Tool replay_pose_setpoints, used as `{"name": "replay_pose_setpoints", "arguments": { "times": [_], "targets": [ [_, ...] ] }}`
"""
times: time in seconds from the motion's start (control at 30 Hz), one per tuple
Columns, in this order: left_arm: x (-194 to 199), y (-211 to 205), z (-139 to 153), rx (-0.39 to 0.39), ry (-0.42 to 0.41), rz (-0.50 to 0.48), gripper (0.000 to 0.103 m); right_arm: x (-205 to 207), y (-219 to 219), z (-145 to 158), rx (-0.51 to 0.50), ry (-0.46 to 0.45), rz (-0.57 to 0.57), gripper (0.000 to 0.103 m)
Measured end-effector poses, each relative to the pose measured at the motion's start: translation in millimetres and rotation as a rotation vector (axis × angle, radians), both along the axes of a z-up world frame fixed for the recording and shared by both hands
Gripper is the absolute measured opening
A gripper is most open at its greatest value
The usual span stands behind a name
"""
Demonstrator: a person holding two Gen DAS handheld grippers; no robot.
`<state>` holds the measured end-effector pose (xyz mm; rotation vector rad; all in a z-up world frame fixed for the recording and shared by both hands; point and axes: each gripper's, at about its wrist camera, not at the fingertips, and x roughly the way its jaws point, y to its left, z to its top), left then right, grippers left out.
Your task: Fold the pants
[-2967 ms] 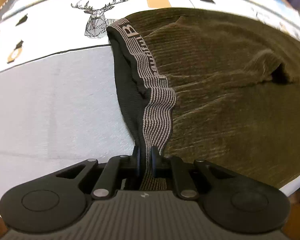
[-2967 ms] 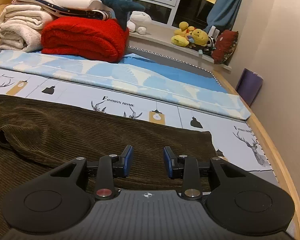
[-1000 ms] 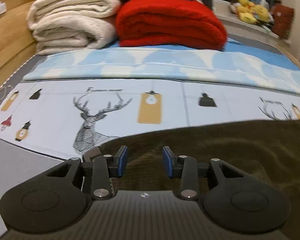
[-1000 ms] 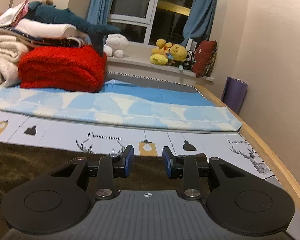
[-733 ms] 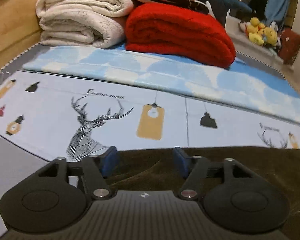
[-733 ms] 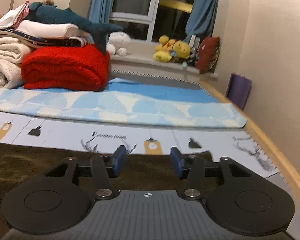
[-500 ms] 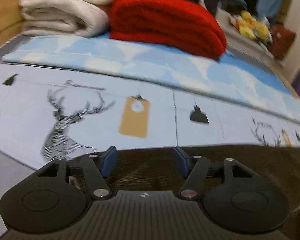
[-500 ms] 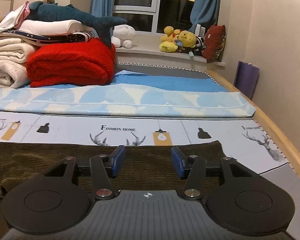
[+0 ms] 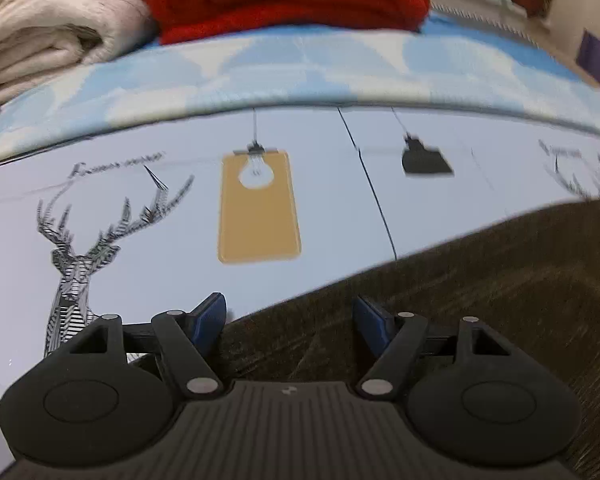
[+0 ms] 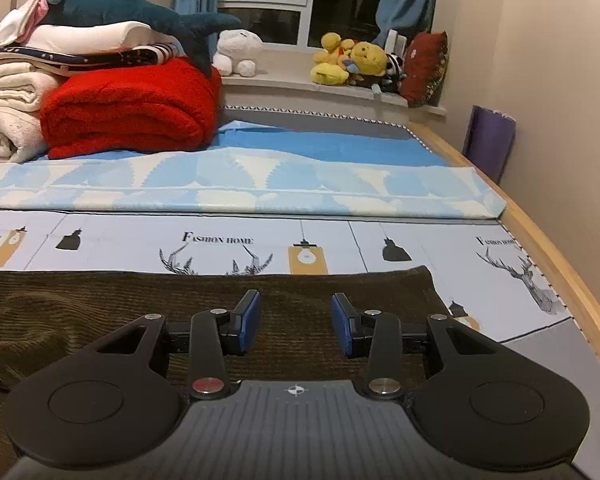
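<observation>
Dark olive corduroy pants (image 10: pixel 172 300) lie spread flat across the printed bed sheet (image 10: pixel 120 240). In the left wrist view the pants (image 9: pixel 480 280) fill the lower right, their far edge running up to the right. My left gripper (image 9: pixel 288 320) hangs low over that edge, jaws opening wide, nothing between the blue pads. My right gripper (image 10: pixel 296 326) hovers over the pants near their right end. Its jaws are closing a little but stand apart, with only the cloth below them.
A folded red blanket (image 10: pixel 132 108) and cream blankets (image 10: pixel 4 112) are stacked at the back left, with a plush shark (image 10: pixel 140 8) on top. A light blue cover (image 10: pixel 240 176) lies beyond the sheet. The wooden bed edge (image 10: pixel 560 264) runs along the right.
My left gripper has dropped closer to the sheet, shifted along the pants' far edge and spread its jaws much wider. The right gripper widened, then narrowed slightly, and tipped down a little.
</observation>
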<state>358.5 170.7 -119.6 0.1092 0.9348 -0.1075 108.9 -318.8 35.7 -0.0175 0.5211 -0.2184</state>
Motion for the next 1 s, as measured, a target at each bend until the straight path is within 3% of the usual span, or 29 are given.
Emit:
{"name": "replay_pose_setpoints", "arguments": {
  "times": [0.03, 0.2, 0.27, 0.4, 0.6, 0.83, 0.9, 1.0],
  "targets": [
    [0.3, -0.3, -2.6, -0.006, 0.01, -0.017, 0.071, 0.3, -1.9, -0.8, 0.002, 0.003, -0.003, 0.04],
    [-3.1, -7.3, -5.3, -0.002, 0.009, -0.081, 0.022, -0.8, -9.3, -4.6, 0.013, 0.013, -0.018, 0.04],
    [-5.3, -9.0, 0.5, 0.029, -0.009, -0.07, 0.009, -0.7, -9.8, -6.7, 0.015, 0.022, -0.02, 0.04],
    [-24.3, -13.7, 21.9, 0.037, -0.045, -0.072, 0.004, 0.5, -9.7, -11.8, 0.005, 0.052, -0.028, 0.04],
    [-93.7, -43.0, 55.5, 0.158, -0.064, -0.195, 0.003, 0.2, -14.5, -20.6, 0.041, 0.103, -0.068, 0.04],
    [-211.1, -65.7, 114.6, 0.083, -0.047, -0.302, 0.003, -12.7, -6.7, -28.2, 0.038, 0.134, -0.092, 0.04],
    [-242.3, -71.9, 115.3, 0.063, -0.018, -0.329, 0.003, -17.1, -4.0, -28.7, 0.033, 0.137, -0.082, 0.04],
    [-263.5, -75.9, 93.6, 0.04, 0.069, -0.367, 0.003, -22.5, -3.1, -30.4, 0.014, 0.143, -0.077, 0.04]
  ]
}}
